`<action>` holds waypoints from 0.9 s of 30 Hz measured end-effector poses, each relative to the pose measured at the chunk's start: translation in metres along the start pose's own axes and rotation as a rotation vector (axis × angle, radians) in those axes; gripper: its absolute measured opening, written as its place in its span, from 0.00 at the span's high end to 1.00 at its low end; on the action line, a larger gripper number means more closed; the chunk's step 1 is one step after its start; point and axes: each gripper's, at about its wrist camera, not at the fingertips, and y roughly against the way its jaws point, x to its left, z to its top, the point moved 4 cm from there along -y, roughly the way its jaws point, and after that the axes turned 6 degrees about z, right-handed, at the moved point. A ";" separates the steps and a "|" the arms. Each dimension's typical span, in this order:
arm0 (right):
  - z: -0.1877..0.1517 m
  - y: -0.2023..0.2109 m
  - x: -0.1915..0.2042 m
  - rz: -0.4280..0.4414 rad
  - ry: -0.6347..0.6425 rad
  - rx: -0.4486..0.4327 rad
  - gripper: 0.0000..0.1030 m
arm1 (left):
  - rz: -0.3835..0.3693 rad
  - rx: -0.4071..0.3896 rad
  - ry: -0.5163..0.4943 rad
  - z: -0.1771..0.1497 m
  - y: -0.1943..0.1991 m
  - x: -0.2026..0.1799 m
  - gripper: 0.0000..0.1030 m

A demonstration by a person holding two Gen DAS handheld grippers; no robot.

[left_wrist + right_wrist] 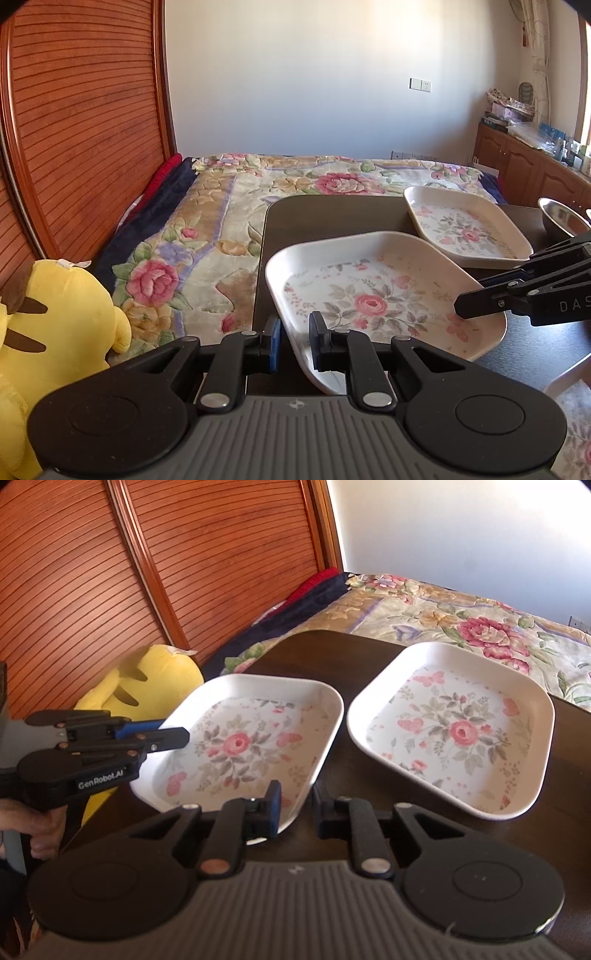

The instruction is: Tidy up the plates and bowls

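Where the near plate lies: the near plate (369, 302), white with a rose print, sits at the left end of the dark counter (332, 214), a corner jutting past the counter's edge.
Left gripper: the left gripper (294, 341) has its jaws drawn close on the plate's left rim, one inside and one outside, and the rim fills the gap.
Right gripper: the right gripper (297, 814) straddles the plate's opposite rim with a narrow gap. I cannot tell whether both jaws touch it.
Far plate: the far plate (465, 229), same pattern, lies flat just beside the near one, not touching.
Metal bowl: the metal bowl (561, 218) stands at the counter's right, partly cut off.
Bed: the bed (221, 206), under a floral blanket, lies beyond the counter.
Plush toy: the yellow plush toy (55, 314) leans by the wooden headboard.
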 end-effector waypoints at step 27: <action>-0.033 0.099 0.006 -0.033 0.011 -0.110 0.82 | -0.065 -0.098 -0.054 -0.004 0.088 -0.058 0.83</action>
